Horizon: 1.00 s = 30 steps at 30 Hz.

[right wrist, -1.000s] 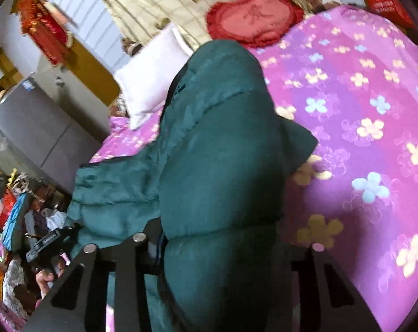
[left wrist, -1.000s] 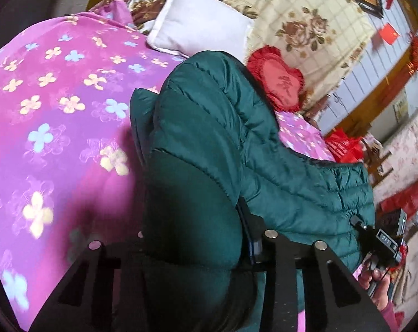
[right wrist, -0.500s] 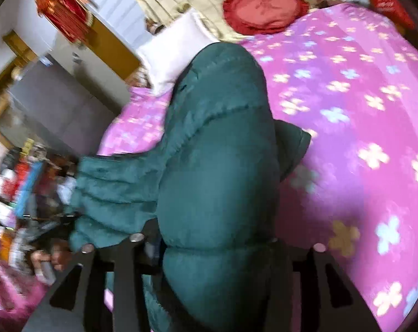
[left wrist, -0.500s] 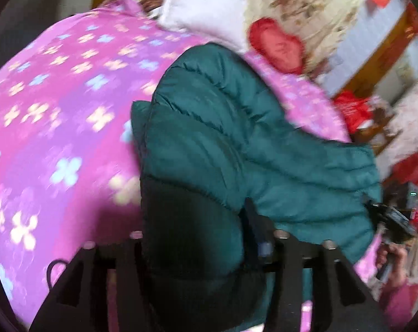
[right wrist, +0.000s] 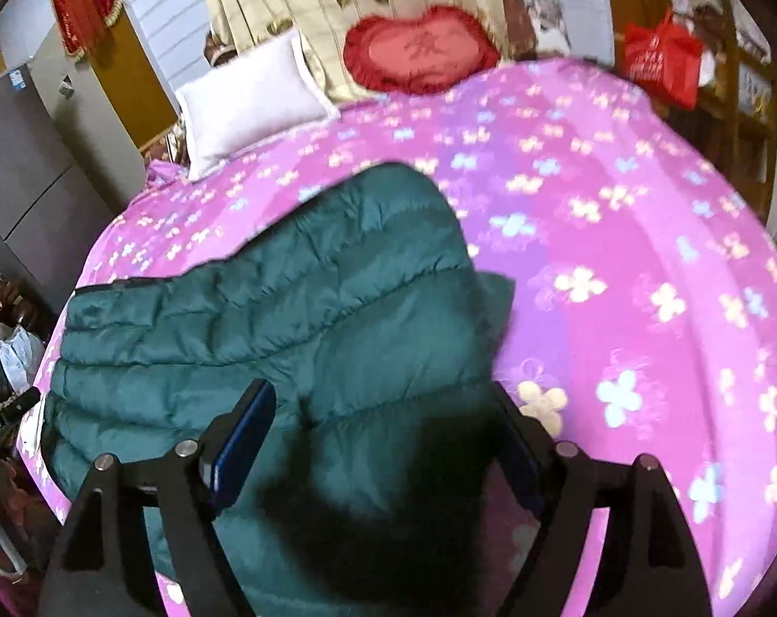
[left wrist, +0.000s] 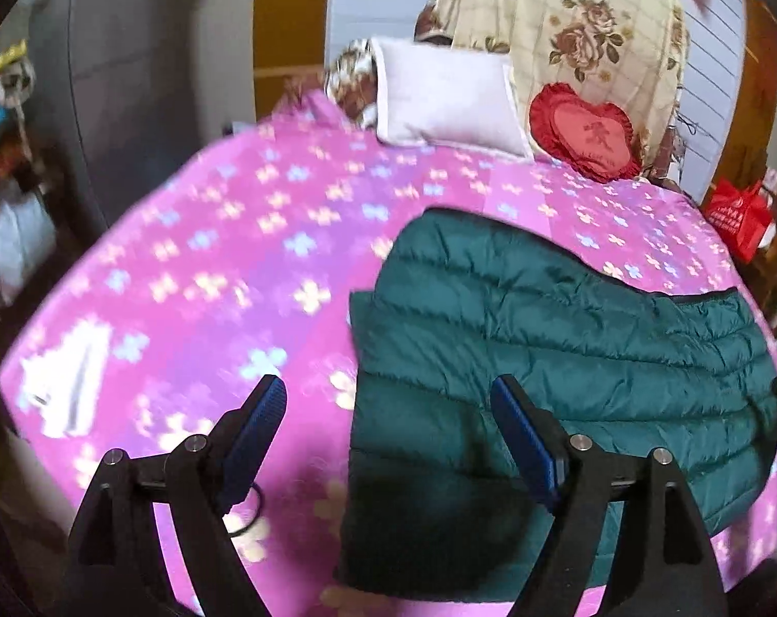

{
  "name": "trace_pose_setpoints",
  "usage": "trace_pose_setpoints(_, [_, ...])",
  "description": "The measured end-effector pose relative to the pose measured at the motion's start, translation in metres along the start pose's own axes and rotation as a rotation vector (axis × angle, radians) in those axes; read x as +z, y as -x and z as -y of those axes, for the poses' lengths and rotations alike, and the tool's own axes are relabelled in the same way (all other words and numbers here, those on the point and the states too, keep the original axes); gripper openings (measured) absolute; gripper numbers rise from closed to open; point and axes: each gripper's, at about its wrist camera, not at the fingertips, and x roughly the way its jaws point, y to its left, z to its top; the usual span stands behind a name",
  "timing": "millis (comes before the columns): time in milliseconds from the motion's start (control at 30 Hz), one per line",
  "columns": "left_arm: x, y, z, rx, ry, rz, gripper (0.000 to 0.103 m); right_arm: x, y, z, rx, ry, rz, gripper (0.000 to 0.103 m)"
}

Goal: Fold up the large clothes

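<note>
A dark green quilted puffer jacket [left wrist: 542,339] lies folded on the pink flowered bedspread [left wrist: 224,257]. It also shows in the right wrist view [right wrist: 306,319]. My left gripper [left wrist: 388,406] is open and empty, raised above the jacket's left edge, with its blue pads [left wrist: 527,442] apart. My right gripper [right wrist: 383,411] is open too, raised over the jacket's near right part. The jacket lies below its jaws and is not pinched.
A white pillow [left wrist: 445,92] and a red heart cushion [left wrist: 584,133] lie at the bed's head against a floral quilt [left wrist: 568,15]. A red bag [left wrist: 738,211] sits right of the bed. A grey cabinet [right wrist: 18,175] and clutter stand on the left.
Both grippers were shut on the green jacket. They have opened, let it drop onto the bed, and pulled back and up.
</note>
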Motion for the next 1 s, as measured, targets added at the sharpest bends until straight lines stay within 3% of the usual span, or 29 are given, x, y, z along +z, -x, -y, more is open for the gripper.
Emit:
trace_pose_setpoints(133, [-0.003,0.013,0.013,0.023,-0.026,0.052,0.063,-0.006,0.024,-0.015,-0.011,0.005,0.058,0.085])
trace_pose_setpoints(433, [-0.017,0.021,0.050,-0.018,-0.047,0.056,0.063,-0.021,0.063,-0.061,-0.112,0.150,0.180,0.095])
trace_pose_setpoints(567, [-0.023,0.029,0.064,0.017,-0.055,0.081,0.063,-0.034,0.063,-0.082,-0.050,0.173,0.164,0.096])
trace_pose_setpoints(767, [-0.031,0.039,0.083,0.059,-0.086,0.121,0.063,-0.053,0.042,-0.102,-0.022,0.192,0.116,0.096])
trace_pose_setpoints(1000, [-0.038,0.043,0.093,0.058,-0.107,0.146,0.063,-0.065,0.031,-0.120,-0.013,0.198,0.106,0.096])
